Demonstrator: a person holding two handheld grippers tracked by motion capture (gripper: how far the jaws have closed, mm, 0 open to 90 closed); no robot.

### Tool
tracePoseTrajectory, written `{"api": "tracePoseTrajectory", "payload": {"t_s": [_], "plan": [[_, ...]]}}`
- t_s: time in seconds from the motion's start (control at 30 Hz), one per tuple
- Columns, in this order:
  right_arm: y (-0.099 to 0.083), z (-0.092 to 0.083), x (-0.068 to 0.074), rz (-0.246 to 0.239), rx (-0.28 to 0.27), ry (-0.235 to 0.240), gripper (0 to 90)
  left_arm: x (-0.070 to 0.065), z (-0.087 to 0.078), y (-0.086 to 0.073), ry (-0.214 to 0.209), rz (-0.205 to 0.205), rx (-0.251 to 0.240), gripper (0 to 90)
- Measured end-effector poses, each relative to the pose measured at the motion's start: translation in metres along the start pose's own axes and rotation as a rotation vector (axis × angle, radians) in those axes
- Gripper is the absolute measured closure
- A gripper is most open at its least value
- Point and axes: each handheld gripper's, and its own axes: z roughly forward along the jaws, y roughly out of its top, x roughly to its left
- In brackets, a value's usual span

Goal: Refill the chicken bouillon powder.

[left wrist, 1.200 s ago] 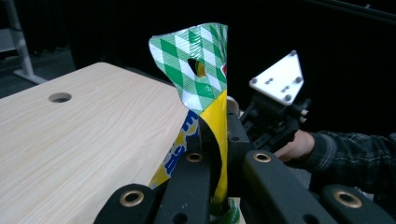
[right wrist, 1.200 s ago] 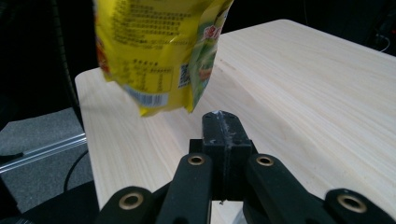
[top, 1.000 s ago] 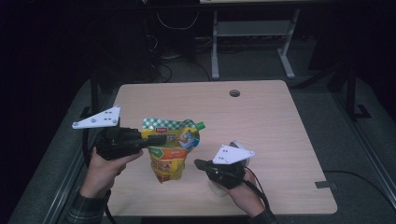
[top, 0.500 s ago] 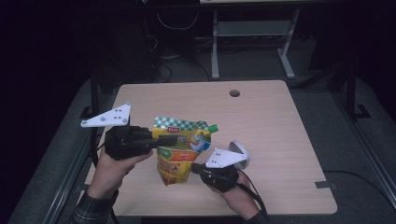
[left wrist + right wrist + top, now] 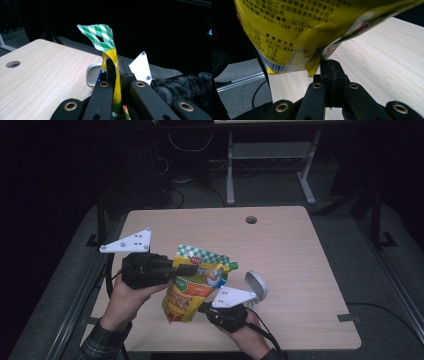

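Pouch (image 5: 197, 282) | left hand-held gripper (image 5: 187, 269) clamped on upper edge | right hand-held gripper (image 5: 205, 309) clamped on bottom corner

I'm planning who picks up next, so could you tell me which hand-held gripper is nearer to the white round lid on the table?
Right. The right hand-held gripper sits just beside the white round lid; the left hand-held gripper is farther, across the yellow pouch.

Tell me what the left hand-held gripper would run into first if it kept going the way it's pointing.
The left hand-held gripper points to the right across the table, already shut on the yellow pouch. Carrying the pouch along, it would probably first meet the white round dish, though depth is unclear.
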Motion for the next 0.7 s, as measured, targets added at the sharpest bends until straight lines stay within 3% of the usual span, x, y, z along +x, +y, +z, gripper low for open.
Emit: {"api": "tracePoseTrajectory", "payload": {"t_s": [0.7], "plan": [[-0.011, 0.013, 0.014, -0.018, -0.034, 0.088, 89.9, 0.01, 0.026, -0.005, 0.001, -0.032, 0.048, 90.0]]}}
